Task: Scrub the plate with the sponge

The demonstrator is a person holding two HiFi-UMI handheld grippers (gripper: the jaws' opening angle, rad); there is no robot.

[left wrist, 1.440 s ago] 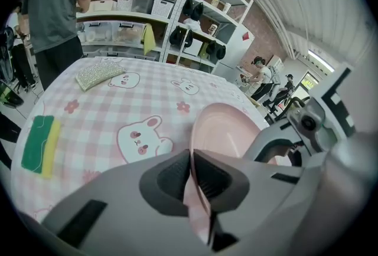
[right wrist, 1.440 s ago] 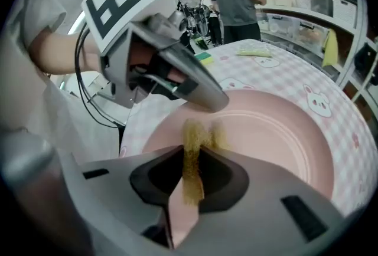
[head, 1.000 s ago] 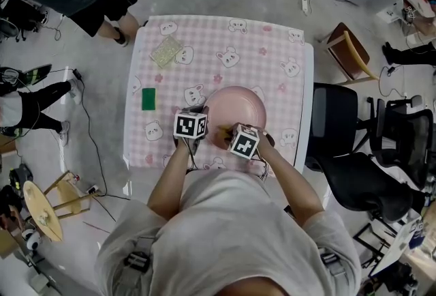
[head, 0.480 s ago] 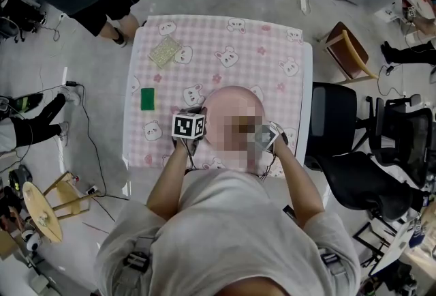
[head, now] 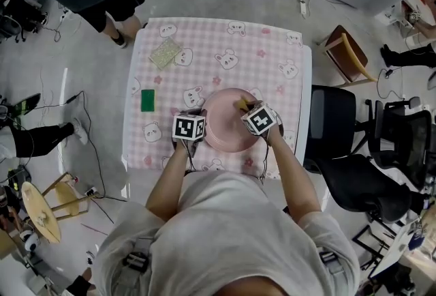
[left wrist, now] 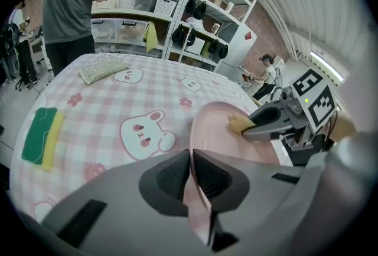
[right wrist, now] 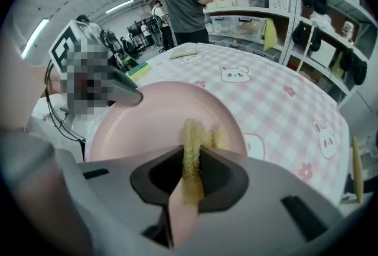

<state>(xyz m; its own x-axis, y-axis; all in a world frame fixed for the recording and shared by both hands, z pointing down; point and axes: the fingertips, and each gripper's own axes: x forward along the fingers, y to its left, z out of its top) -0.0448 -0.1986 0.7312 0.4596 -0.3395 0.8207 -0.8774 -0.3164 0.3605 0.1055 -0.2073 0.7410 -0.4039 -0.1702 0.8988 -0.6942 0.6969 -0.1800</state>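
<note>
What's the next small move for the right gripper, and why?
Probably sweep the yellow sponge across the round pink plate toward its centre: the right gripper holds it near the far rim, and the left gripper grips the left rim.

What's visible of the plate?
The plate is round, pale pink, smooth and glossy, with a shallow well and a raised rim. It sits face up near the table's near edge. The left tongs are shut on its near-left rim. The right tongs press a yellow sponge onto its far right side.
</note>
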